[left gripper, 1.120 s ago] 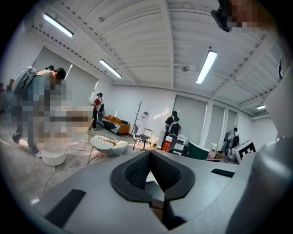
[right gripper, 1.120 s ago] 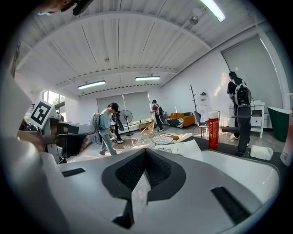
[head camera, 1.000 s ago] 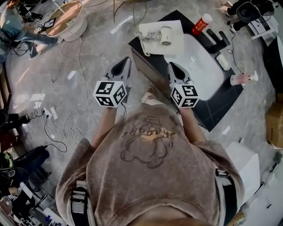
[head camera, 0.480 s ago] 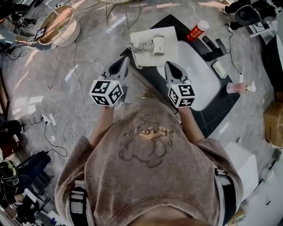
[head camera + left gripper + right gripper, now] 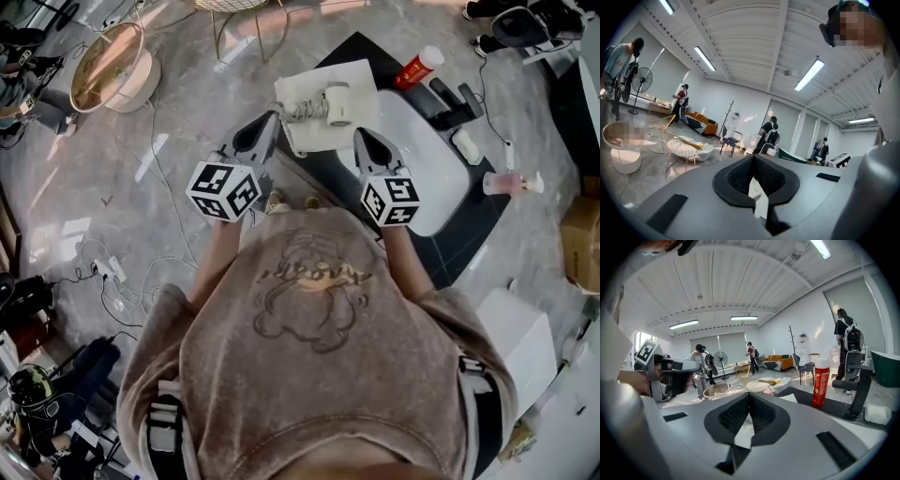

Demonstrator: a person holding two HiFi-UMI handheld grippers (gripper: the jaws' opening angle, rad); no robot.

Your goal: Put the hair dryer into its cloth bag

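Note:
In the head view a white hair dryer lies on its flat white cloth bag at the near corner of a black table. My left gripper is shut and empty, its tip just left of the bag's edge. My right gripper is also shut and empty, with its tip over the bag's near right corner. In the left gripper view the pads meet, with only a white strip below them. In the right gripper view the pads are closed too.
On the table stand a red can, a white oval top, dark oblong items and a pink bottle. Cables and a round basket are on the floor at left. People stand farther off.
Both grippers have moved forward to the table; their tips now reach the bag's near edge. Their jaws stay shut. The dryer and bag have not shifted.

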